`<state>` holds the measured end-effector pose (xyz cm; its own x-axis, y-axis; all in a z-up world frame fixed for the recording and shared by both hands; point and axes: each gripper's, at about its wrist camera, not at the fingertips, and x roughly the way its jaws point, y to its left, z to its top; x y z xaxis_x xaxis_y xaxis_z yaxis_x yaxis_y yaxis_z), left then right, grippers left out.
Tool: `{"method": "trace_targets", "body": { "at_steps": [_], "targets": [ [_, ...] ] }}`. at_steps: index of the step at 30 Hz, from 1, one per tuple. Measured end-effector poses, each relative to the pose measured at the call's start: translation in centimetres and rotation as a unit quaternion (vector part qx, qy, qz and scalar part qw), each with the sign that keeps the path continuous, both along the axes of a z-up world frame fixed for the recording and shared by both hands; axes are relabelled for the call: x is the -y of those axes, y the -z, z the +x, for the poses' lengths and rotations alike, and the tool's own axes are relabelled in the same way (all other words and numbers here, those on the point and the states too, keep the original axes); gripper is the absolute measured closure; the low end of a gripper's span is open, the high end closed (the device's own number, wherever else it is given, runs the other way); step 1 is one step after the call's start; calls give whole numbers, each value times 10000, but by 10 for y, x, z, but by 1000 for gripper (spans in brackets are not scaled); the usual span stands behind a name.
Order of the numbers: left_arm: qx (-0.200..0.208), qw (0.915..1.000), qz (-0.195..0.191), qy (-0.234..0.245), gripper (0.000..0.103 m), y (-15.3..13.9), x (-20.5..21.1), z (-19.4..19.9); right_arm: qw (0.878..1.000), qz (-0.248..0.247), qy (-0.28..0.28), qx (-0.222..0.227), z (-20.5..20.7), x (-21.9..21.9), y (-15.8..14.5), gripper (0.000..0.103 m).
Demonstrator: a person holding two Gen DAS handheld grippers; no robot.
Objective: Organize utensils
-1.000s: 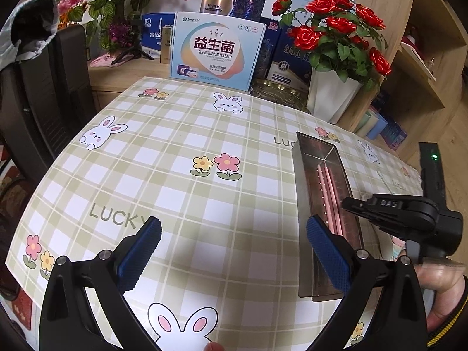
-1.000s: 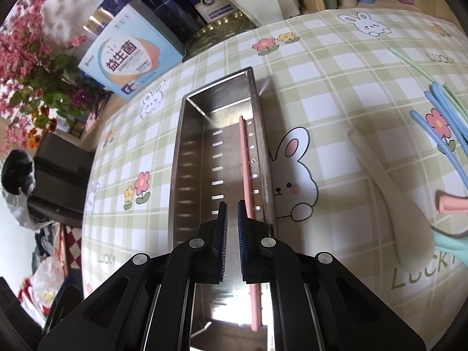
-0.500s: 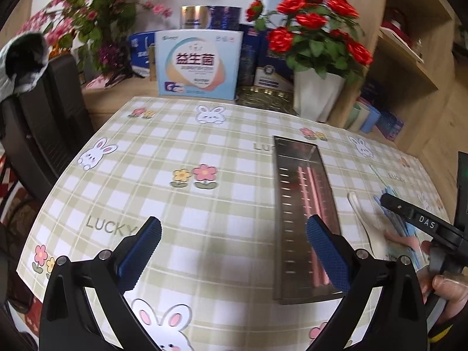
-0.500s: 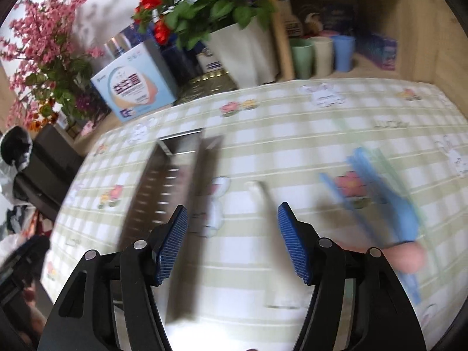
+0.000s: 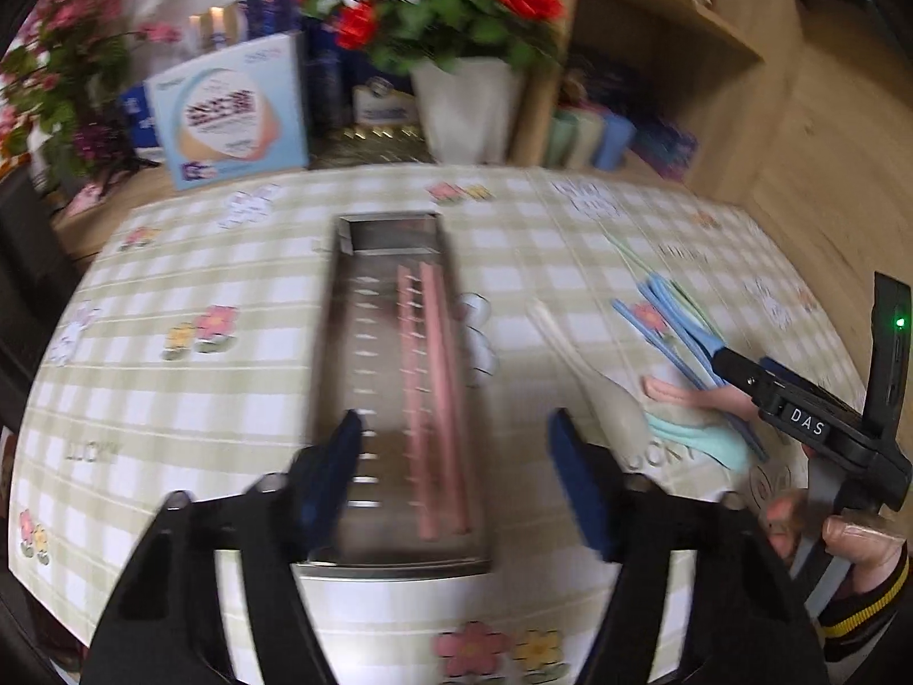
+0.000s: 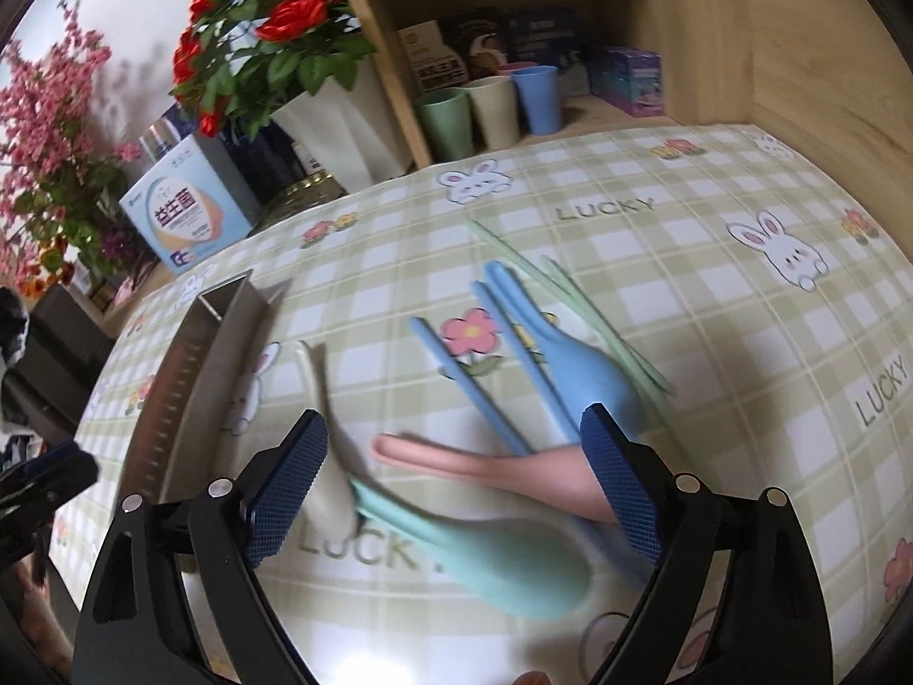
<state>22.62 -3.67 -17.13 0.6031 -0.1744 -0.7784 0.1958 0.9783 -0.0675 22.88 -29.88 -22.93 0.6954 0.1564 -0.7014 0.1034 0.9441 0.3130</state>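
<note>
A long metal tray (image 5: 371,377) lies on the checked tablecloth with two pink chopsticks (image 5: 428,399) inside. My left gripper (image 5: 456,468) hovers over the tray's near end, its jaws closing with nothing pressed between the pads. To the tray's right lies a loose heap: a pink spoon (image 6: 513,465), a teal spoon (image 6: 502,553), a blue spoon (image 6: 570,365), blue chopsticks (image 6: 468,382), green chopsticks (image 6: 570,302) and a pale spoon (image 6: 328,434). My right gripper (image 6: 456,485) hangs over the pink and teal spoons, jaws opening wide, holding nothing.
A white pot of red roses (image 6: 336,108) and printed boxes (image 6: 182,217) stand along the table's far edge. A wooden shelf unit with cups (image 6: 491,103) rises at the back right. A dark chair (image 5: 23,262) stands at the left.
My right gripper opened, left the pink chopstick in the tray and swung right over the loose spoons. My left gripper swung right over the tray, its jaws narrowing.
</note>
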Motion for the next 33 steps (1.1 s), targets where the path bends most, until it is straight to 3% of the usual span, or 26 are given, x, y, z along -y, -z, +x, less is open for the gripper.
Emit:
{"method": "trace_targets", "body": {
  "at_steps": [7,15,21,25,33],
  "targets": [
    [-564,9975,-191,393,51,28,57,27,9996,233,95,-125,-7,25,19,16],
    [-1227,9901,-673,92,60,57,82,73,9994,67,314,-157,-12,42,24,16],
    [-1458,9872,-650,-40,61,72,92,93,9992,178,311,-163,-8,43,27,16],
    [-1579,9846,-738,-133,82,80,89,101,9988,318,319,-197,-8,46,31,16],
    [-1653,9809,-1023,109,83,84,88,97,9984,404,337,-207,-8,48,35,16]
  ]
}}
